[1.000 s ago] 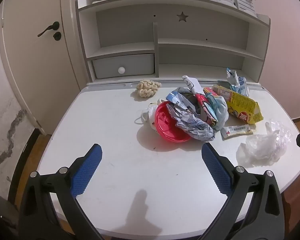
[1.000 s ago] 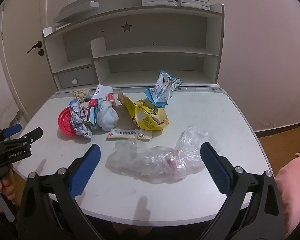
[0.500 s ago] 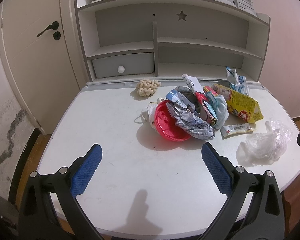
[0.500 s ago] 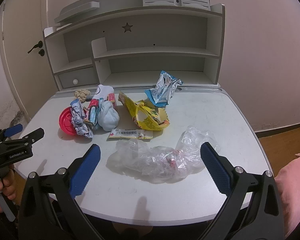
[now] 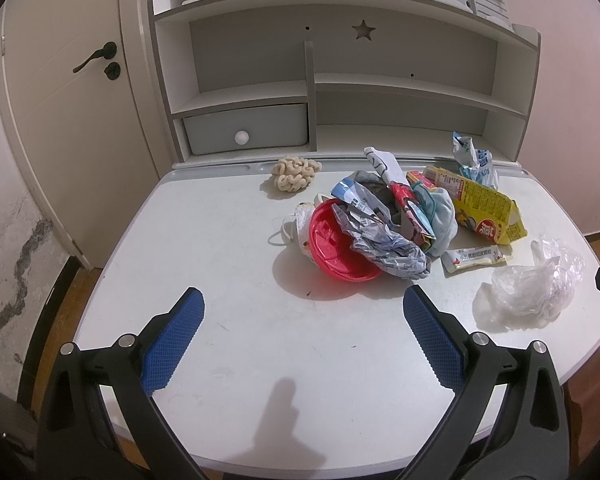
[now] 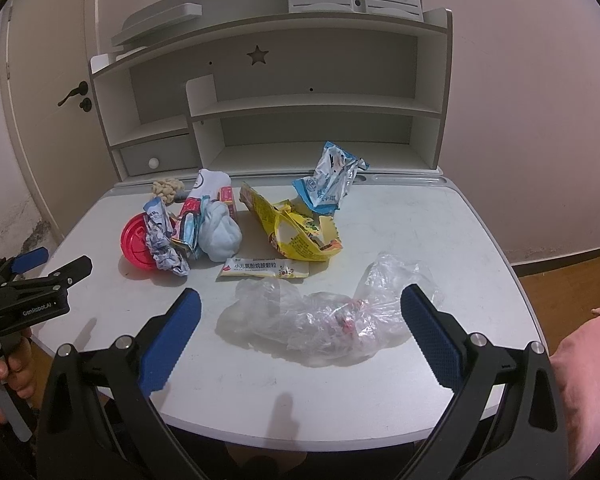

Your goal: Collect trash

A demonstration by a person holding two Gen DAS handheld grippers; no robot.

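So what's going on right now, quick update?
Left gripper open, empty. Right gripper open, empty, facing clear plastic bag. Trash pile around red lid untouched on desk. Nothing blocking.

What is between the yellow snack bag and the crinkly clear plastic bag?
A small white sachet with red print lies flat between the yellow snack bag and the clear plastic bag. The right wrist view shows it best.

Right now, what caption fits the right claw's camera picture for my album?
Open right claw hovering over a crumpled clear plastic bag, with wrappers and a red lid waiting on the white desk.
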